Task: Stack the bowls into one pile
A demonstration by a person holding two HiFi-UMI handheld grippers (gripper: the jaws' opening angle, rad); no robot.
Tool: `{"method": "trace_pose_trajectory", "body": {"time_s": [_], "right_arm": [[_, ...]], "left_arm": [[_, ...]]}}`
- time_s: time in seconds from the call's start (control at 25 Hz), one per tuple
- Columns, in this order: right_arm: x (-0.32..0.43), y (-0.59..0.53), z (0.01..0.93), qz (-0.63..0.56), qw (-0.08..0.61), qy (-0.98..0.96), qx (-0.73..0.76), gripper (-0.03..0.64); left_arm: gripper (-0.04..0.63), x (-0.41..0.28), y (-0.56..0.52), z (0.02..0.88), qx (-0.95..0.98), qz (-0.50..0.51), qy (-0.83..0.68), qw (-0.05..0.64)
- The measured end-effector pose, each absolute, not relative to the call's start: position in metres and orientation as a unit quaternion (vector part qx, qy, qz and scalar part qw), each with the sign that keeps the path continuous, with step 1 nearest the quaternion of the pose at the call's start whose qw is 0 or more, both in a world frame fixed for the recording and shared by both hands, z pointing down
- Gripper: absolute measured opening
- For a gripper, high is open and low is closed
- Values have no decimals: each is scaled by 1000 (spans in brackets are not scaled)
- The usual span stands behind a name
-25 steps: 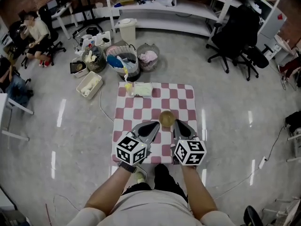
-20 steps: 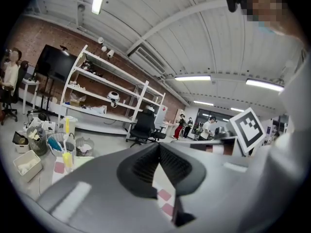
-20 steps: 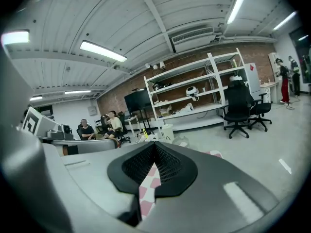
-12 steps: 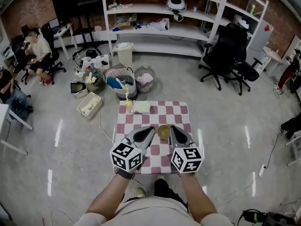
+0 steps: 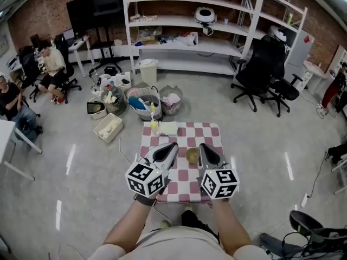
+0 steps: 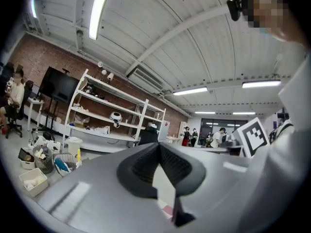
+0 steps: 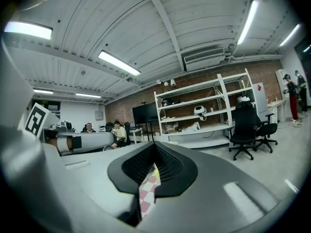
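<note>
The tan bowls (image 5: pixel 192 155) show as one round shape on the checkered tablecloth (image 5: pixel 181 135), a little right of the table's middle; the head view is too small to tell how many are nested there. The left gripper (image 5: pixel 170 146) hovers just left of the bowls and the right gripper (image 5: pixel 204 147) just right of them, both pointing away from the person. Neither touches the pile.

In the left gripper view the left gripper's jaws meet at their tips with nothing between them. The right gripper view shows the same for the right gripper, with only a sliver of checkered cloth visible through the slit below the tips.

At the table's far edge stand a yellow bottle (image 5: pixel 154 125) and, beside it on the right, a pale green pack (image 5: pixel 168 128).
</note>
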State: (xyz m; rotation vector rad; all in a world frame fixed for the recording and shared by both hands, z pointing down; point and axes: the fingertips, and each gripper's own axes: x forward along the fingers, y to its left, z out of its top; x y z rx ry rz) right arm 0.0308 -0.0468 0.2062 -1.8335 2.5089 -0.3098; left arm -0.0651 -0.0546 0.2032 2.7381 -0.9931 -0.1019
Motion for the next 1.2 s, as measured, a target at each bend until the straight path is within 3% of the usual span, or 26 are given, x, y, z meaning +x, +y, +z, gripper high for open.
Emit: {"method": "trace_pose_trajectory", "body": {"time_s": [1.2], "right_arm": [[19,-45,193,-79,12,807,-585,9]], "left_arm": [[6,-70,-53,181,933,-45,-348,80]]}}
